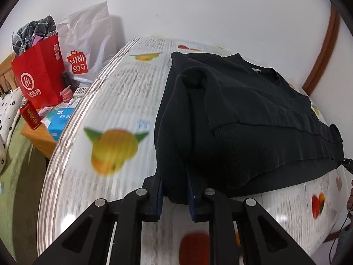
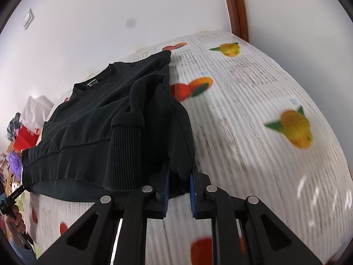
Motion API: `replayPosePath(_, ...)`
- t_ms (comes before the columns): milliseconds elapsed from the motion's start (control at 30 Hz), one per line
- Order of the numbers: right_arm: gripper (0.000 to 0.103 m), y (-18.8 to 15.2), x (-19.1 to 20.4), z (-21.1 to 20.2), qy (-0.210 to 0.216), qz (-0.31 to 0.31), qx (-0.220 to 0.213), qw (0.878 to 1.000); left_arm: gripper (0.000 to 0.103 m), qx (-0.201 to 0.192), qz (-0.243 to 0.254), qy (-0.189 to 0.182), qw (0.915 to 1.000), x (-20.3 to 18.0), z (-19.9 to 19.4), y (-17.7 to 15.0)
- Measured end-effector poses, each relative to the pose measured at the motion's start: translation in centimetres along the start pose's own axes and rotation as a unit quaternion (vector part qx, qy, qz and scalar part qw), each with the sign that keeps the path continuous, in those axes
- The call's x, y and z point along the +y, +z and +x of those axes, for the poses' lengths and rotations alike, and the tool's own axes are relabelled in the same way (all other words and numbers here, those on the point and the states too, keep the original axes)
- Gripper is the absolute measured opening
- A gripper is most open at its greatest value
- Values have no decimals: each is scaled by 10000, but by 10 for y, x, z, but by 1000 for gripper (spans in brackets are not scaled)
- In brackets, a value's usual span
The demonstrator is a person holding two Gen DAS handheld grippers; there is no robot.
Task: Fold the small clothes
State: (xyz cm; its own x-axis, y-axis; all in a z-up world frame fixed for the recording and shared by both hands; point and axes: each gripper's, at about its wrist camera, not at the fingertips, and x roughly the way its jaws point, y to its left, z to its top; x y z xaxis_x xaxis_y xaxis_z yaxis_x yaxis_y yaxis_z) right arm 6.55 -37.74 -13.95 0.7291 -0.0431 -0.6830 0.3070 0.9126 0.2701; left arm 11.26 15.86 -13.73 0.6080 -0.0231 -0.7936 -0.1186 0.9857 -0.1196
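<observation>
Meanwhile, both the left tongs (image 1: 175, 184) and right tongs (image 2: 179, 187) pinched the black sweater (image 1: 242, 114); a red bag (image 1: 38, 75) held checked cloth (image 1: 33, 33).

A lived-in room of a home, most likely a bedroom. The landmark is the table (image 1: 123, 101) under its glossy cloth printed with fruit and newsprint. Left of the table stands a low wooden stand (image 1: 39, 137) crowded with a red shopping bag (image 1: 37, 77), a white Miniso bag (image 1: 88, 44), a red drink can (image 1: 29, 118) and small boxes. Beyond that stand lie green bedding (image 1: 17, 165) and a flower-patterned pillow (image 1: 8, 108). Behind the table is a plain white wall (image 2: 110, 17) with a light switch (image 2: 28, 18), and a brown wooden door frame (image 2: 236, 6) at the table's far right corner.
</observation>
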Motion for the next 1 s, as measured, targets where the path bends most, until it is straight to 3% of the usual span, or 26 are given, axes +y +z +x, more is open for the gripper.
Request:
replayPosePath(233, 16, -32, -15, -31, -166, 16, 40, 9999, 19, 67, 68, -168, 9998, -7, -17, -24)
replayPosePath(300, 23, -36, -16, -38, -347, -9, 97, 9993, 26, 61, 22, -103, 9999, -6, -21, -25)
replayPosePath(433, 30, -39, -5, -64, -627, -350, -159, 9973, 30, -220, -100, -121, 9996, -1, -40, -23)
replayPosePath(500, 38, -38, 4, -76, -631, -510, -354, 9961, 45, -396, -99, -233, 9989, -2, -50, -21)
replayPosePath(567, 45, -39, 13, -86, -539, -593, -503, 9955, 47, -553, -100, -466, 9973, -5, -59, -20)
replayPosePath(767, 45, -39, 39, -79, -368, -782, -505, 9950, 48, -566, 104, -814, 9950, -23, -65, -19)
replayPosePath(1000, 45, -39, 39, -55, -379, -599, -397, 9967, 48, -392, 174, -891, 9951, -34, -49, -22)
